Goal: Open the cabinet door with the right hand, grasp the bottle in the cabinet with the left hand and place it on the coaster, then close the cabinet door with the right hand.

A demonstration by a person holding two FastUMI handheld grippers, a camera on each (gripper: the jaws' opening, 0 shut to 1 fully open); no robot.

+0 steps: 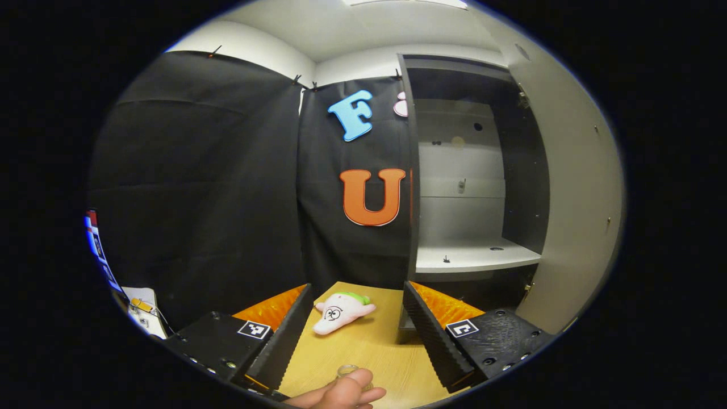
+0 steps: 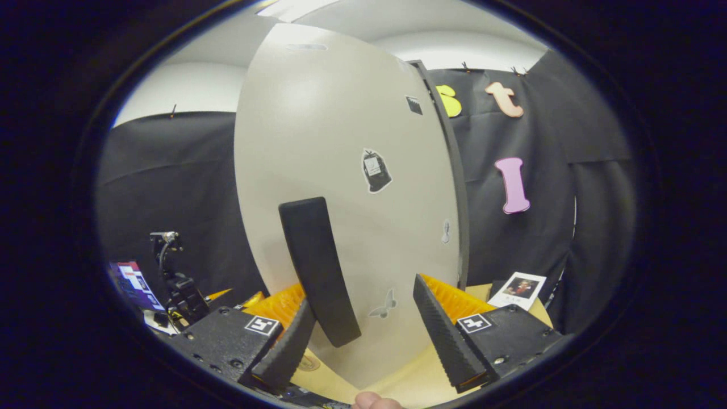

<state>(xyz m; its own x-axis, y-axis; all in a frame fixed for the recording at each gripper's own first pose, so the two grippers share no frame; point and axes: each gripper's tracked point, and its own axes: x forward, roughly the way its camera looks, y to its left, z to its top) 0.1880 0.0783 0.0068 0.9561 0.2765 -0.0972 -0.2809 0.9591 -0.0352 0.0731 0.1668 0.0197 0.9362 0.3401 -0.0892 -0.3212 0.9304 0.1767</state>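
In the left gripper view, the left gripper [image 1: 358, 326] hangs released over a wooden table [image 1: 375, 352], with a pale plush toy [image 1: 342, 311] beyond its fingers, a clear bottle [image 1: 347, 372] under a hand [image 1: 341, 395] at the bottom edge, and the open cabinet [image 1: 471, 187] ahead. In the right gripper view, the right gripper [image 2: 363, 324] is spread wide, its fingers either side of the dark handle [image 2: 318, 267] on the cabinet door [image 2: 341, 170], gripping nothing.
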